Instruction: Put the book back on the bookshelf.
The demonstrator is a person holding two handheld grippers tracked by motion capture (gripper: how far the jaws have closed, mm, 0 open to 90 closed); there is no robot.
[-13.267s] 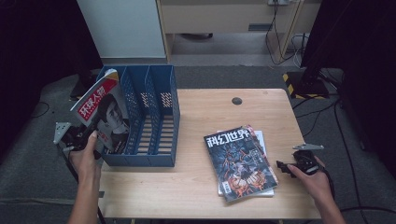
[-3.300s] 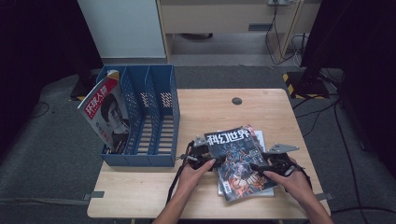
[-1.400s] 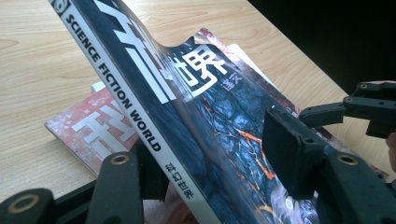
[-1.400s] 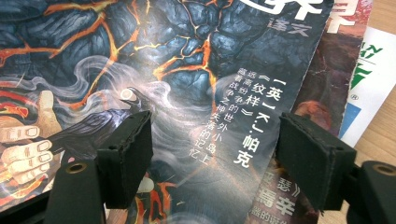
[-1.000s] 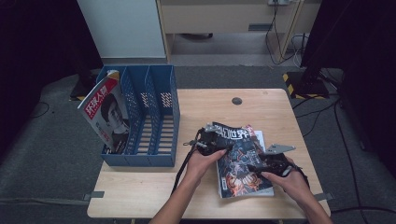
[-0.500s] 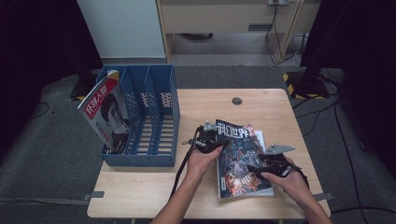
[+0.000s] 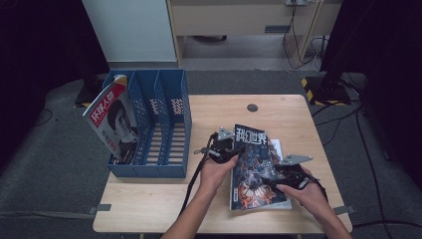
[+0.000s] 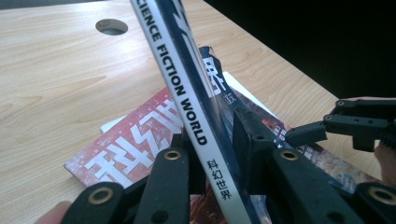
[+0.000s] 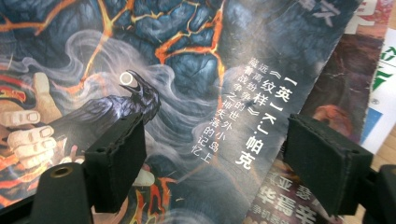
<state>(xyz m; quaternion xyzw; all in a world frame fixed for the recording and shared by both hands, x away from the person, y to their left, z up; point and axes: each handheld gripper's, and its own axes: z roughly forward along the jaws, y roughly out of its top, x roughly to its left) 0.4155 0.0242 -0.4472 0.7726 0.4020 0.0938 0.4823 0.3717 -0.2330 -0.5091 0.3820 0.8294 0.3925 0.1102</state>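
The left gripper is closed on the spine of the top magazine, near the upper left corner of its cover. In the left gripper view the 2 black jaws stand on both sides of the spine, which carries the words "SCIENCE FICTION WORLD", and this edge is lifted from the pile below. The right gripper is at the lower right part of the cover; its jaws are wide apart and hold nothing, and the cover lies between and behind them in the right gripper view.

The magazine is in the right half of the desk, on top of at least 1 other magazine. Its long axis runs away from the person, almost straight, and the title points to the far edge. The spine is on the left side, so it is the side nearer to the blue file rack, which stands at the left of the desk with 1 magazine already in its left slot. I judge that the left hand is better placed to carry it leftward, spine first.
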